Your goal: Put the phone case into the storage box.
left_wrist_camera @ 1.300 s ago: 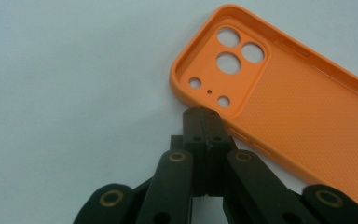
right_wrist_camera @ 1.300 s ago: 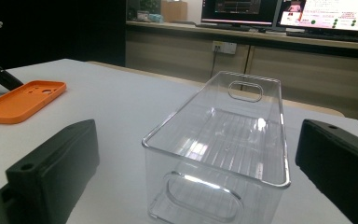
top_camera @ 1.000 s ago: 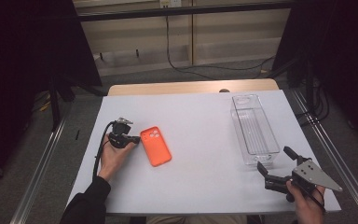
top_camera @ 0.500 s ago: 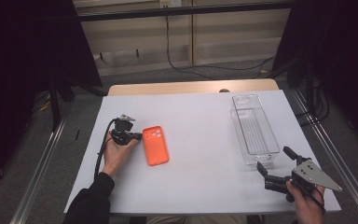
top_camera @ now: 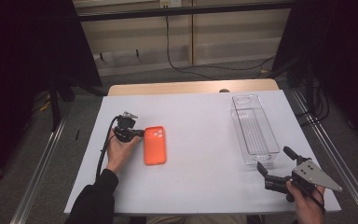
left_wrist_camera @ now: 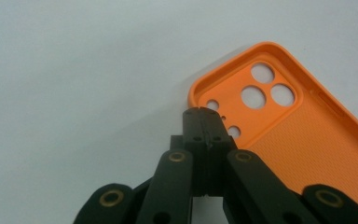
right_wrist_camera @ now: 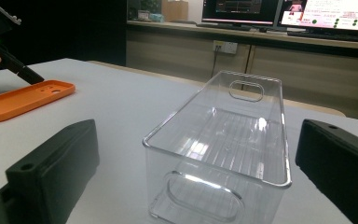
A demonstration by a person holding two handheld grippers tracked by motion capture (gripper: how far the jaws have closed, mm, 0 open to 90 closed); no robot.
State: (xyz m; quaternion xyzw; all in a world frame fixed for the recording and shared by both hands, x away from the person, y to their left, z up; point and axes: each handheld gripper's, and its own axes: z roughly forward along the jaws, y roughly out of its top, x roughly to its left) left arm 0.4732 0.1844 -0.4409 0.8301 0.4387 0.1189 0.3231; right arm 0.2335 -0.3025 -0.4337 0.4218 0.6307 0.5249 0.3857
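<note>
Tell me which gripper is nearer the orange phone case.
Left. The left gripper, jaws shut, has its tips at the camera-hole corner of the orange phone case. The right gripper sits open far across the table, beside the clear bin.

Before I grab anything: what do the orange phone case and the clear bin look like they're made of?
The orange phone case looks like soft matte silicone or rubbery plastic: no glare, fine textured inside, moulded camera holes. The clear rectangular bin looks like rigid glossy plastic, probably acrylic: see-through walls, bright glints, ribbed floor, cut-out handles.
</note>
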